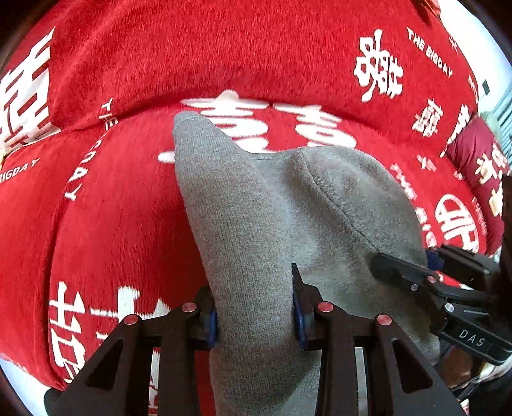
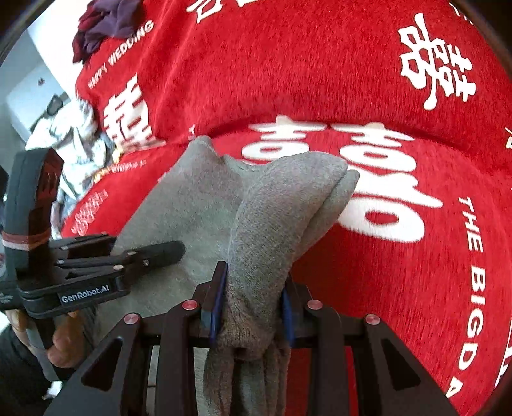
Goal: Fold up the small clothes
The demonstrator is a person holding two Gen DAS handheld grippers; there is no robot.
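Grey garment (image 1: 272,204) held off the red cover (image 1: 128,208), pinched at its near edge by both grippers. Left gripper (image 1: 256,316): jaws closed on a bunched fold of the grey knit, blue pads pressing in from either side. Right gripper (image 2: 249,307): jaws likewise clamped on a thicker wad, several layers gathered and hanging below the pads. Two grips side by side along one edge, probably to keep that edge taut and level so the rest can drape and be laid down straight for a fold.

Long axis running away from the grippers toward the sofa back (both cameras looking along it). Far end pointing up and away: in the left view a narrow pointed corner (image 1: 188,124) standing highest, with a broader rounded lobe beside it; in the right view a doubled, blunt end (image 2: 332,172) reaching over the white characters. Near end toward the person, trailing down past the jaws. Whether the far end touches the cover: cannot tell.

A hand (image 2: 60,345) visible on the left gripper's handle. Pile of other clothes (image 2: 105,25) lying well apart, at the top of the sofa back.
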